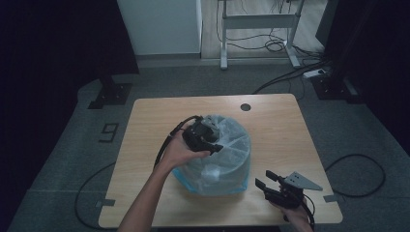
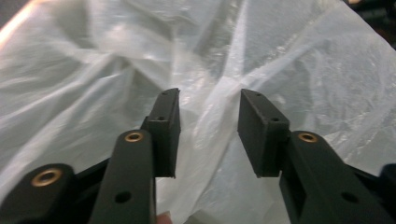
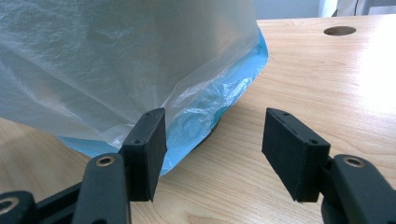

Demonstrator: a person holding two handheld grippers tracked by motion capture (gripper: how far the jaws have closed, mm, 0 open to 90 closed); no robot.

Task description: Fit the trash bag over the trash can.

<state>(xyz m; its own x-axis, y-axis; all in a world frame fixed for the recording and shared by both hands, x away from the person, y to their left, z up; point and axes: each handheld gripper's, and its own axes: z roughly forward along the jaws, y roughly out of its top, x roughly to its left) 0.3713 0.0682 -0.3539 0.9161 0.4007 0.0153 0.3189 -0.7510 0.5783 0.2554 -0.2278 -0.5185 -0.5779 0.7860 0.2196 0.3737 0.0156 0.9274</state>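
Bag: a clear plastic bag (image 1: 227, 154) draped over a round, drum-like shape with a blue lower edge, sitting upright near the middle of the worktop (image 1: 145, 125); its axis runs straight up, with no longer side across the top.
Bag top: crumpled folds run across the film in the left gripper view.
Left tool (image 1: 205, 137): held over the bag's top on its near-left side, tips pointing down into the film; jaws apart, a ridge of film (image 2: 210, 116) rising between them, pads not pressing it.
Right tool (image 1: 271, 181): low by the near right corner of the worktop, jaws apart with nothing between them, pointing towards the bag's blue edge (image 3: 219, 93) just beside.
Hole: a round hole (image 1: 245, 107) in the worktop beyond the bag.
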